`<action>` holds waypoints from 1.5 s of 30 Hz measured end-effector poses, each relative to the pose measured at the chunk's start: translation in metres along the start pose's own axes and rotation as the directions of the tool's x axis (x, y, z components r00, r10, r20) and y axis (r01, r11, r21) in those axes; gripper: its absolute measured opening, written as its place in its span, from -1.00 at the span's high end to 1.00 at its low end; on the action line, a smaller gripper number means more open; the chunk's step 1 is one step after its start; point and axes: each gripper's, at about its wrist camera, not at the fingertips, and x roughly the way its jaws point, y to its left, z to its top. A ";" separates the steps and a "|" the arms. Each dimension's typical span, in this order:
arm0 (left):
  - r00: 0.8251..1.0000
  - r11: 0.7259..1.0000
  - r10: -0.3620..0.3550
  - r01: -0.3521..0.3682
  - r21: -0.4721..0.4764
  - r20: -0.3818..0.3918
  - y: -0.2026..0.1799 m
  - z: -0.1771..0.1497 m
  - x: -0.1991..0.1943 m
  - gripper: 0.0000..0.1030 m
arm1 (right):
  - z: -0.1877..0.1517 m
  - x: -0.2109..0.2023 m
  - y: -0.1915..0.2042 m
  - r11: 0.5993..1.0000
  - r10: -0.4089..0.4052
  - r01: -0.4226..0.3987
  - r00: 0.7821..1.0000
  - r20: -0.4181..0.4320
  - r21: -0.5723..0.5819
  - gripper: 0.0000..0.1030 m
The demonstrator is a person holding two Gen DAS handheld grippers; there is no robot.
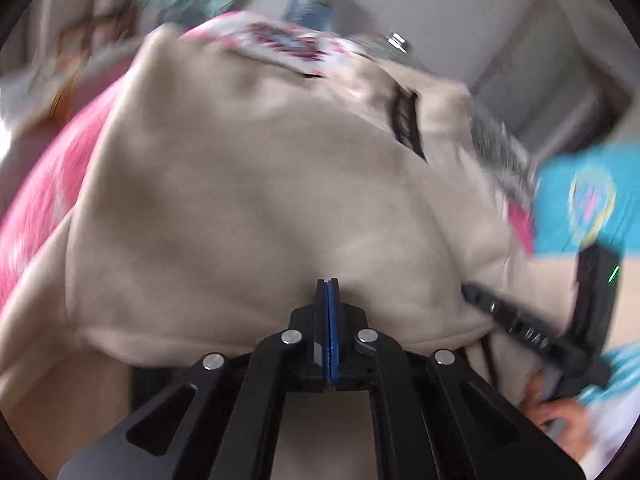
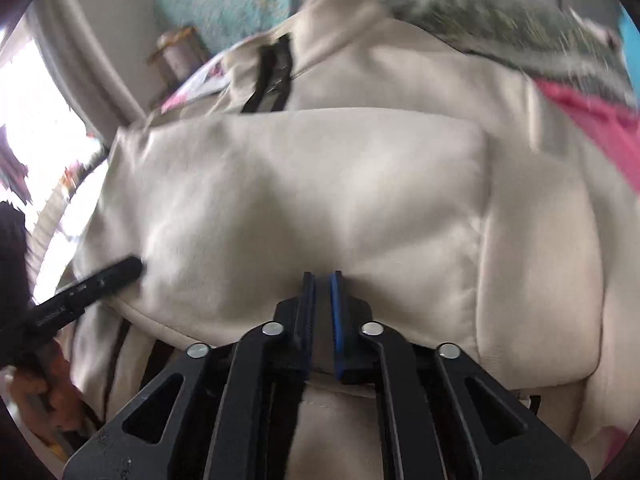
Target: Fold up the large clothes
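Daylight, fairly bright, soft shadows in the folds of the beige garment. Right wrist view: blown-out white window at left edge, jagged clipping there. Both views motion-blurred, worst toward the rims; blue item smeared. Gripper linkages sharp in both. Strong fisheye bending, dark vignette in the corners.

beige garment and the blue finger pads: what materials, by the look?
Beige garment: looks like thick matte fleece or sweatshirt knit, going by its soft rounded folds, lack of sheen, and black zipper. Blur hides the weave. Blue finger pads: probably rubber or soft plastic, smooth and matte, mounted on black hard-plastic fingers.
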 end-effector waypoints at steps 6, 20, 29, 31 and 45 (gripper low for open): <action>1.000 0.995 0.001 -0.002 -0.099 -0.006 0.046 -0.001 -0.030 0.93 | 0.003 -0.004 -0.001 0.999 -0.031 0.031 0.999 -0.009 -0.018 1.00; 0.988 0.986 0.111 -0.123 0.110 0.106 -0.051 -0.002 -0.082 0.95 | 0.025 -0.108 -0.002 0.991 -0.082 0.075 0.995 0.050 0.115 0.56; 0.950 0.951 -0.306 0.302 -0.069 -0.059 -0.141 -0.008 -0.087 0.95 | 0.071 -0.278 0.029 0.966 -0.225 0.241 0.961 0.159 -0.094 0.06; 0.927 0.930 -0.366 0.362 -0.065 -0.082 -0.179 -0.012 -0.084 0.95 | 0.072 -0.324 0.022 0.949 -0.258 0.293 0.935 0.244 -0.116 -0.12; 0.738 0.642 -0.639 0.667 0.378 -0.217 -0.464 -0.082 -0.081 -0.07 | 0.035 -0.428 -0.153 0.892 -0.440 0.404 0.879 0.186 0.200 -0.30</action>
